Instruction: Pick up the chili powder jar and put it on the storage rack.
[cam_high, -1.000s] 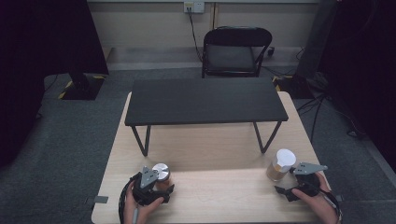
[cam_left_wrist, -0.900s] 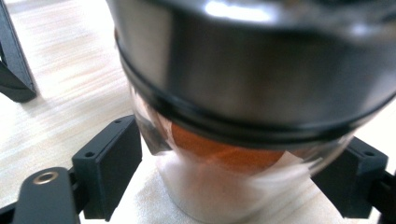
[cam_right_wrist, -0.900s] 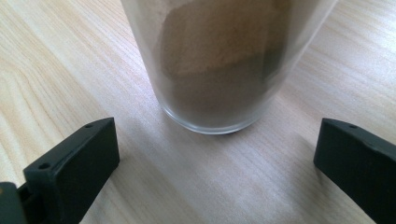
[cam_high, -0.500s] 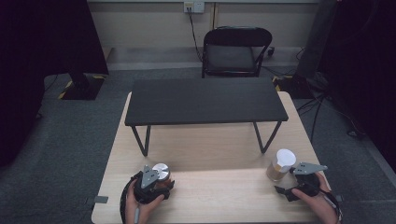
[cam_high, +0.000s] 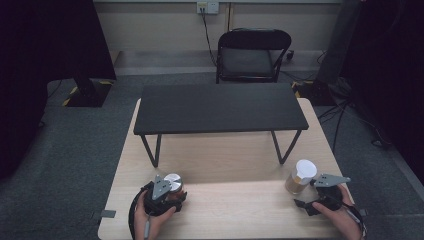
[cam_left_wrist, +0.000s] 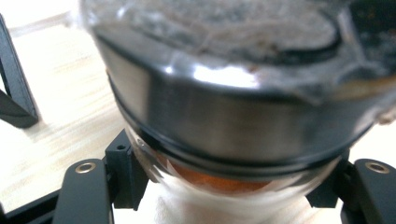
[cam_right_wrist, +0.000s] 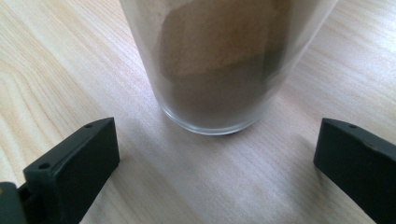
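In the high view, the left gripper (cam_high: 167, 192) sits at the lower left of the frame on the light wooden table (cam_high: 230, 210), with a small jar (cam_high: 173, 181) showing a round silvery lid just beyond its grey plate. The left gripper view brings that jar (cam_left_wrist: 224, 116) close: a broad band of brushed metal under a crumpled film cover, clear glass below it with an orange-brown filling. Its fingers (cam_left_wrist: 123, 172) have just been closing and now press against the glass on both sides, clamped on the jar.

At the lower right of the high view, the right gripper (cam_high: 312, 197) lies just beside a taller container (cam_high: 301, 176) with a white round top and a tan body. The right gripper view shows what the high view cannot: the container (cam_right_wrist: 219, 65) is clear-walled, filled with brown powder, and stands upright on the table. The fingers (cam_right_wrist: 74, 163) stand wide apart at the lower corners, short of its base and not touching it.

Higher in the high view, a black low bench (cam_high: 220, 107) stands on the table, and a black folding chair (cam_high: 250, 55) is behind it.
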